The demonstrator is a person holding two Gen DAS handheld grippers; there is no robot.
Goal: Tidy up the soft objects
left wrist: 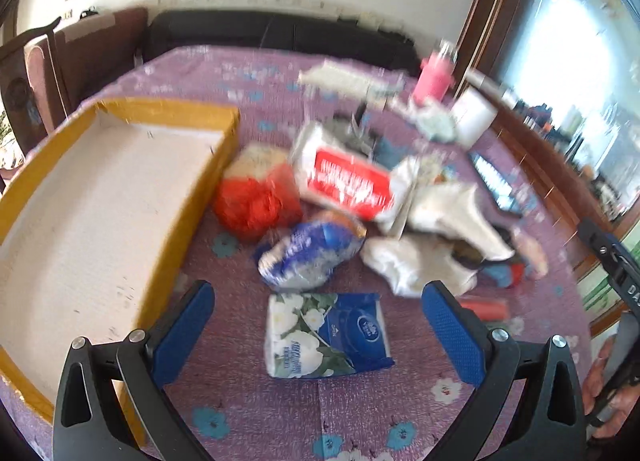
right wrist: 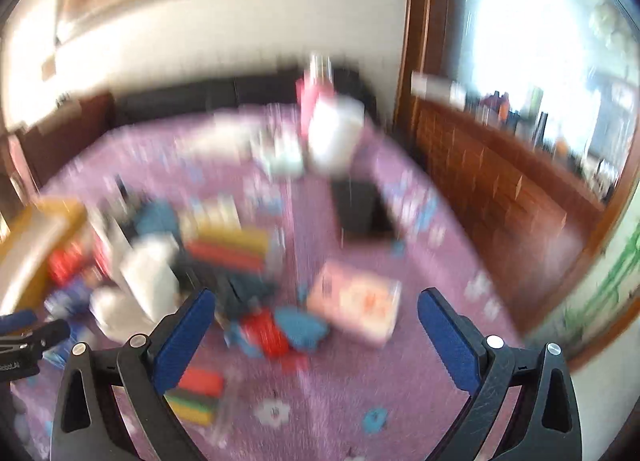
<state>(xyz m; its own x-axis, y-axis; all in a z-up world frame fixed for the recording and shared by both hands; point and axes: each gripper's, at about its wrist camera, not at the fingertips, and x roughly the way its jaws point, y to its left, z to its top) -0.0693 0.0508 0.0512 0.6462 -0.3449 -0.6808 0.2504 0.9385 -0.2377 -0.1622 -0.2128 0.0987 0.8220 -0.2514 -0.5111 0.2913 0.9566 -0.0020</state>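
Note:
In the left wrist view my left gripper [left wrist: 318,311] is open and empty, its blue pads on either side of a blue-and-white tissue pack [left wrist: 326,335] lying on the purple tablecloth. Beyond it lie a blue-and-white bag [left wrist: 308,255], a red-and-yellow soft object [left wrist: 258,197], a red-and-white packet [left wrist: 346,179] and white cloths [left wrist: 432,245]. An empty yellow-rimmed tray [left wrist: 200,185] stands at the left. In the blurred right wrist view my right gripper [right wrist: 316,325] is open and empty above a pink pack [right wrist: 356,309], a red-and-blue soft item [right wrist: 280,331] and stacked sponges [right wrist: 200,393].
A pink bottle [left wrist: 434,75] and a white roll [left wrist: 474,115] stand at the table's far right. A dark flat device [right wrist: 360,209] lies near them. A dark sofa [left wrist: 280,35] runs behind the table. A wooden cabinet [right wrist: 500,189] lines the right side.

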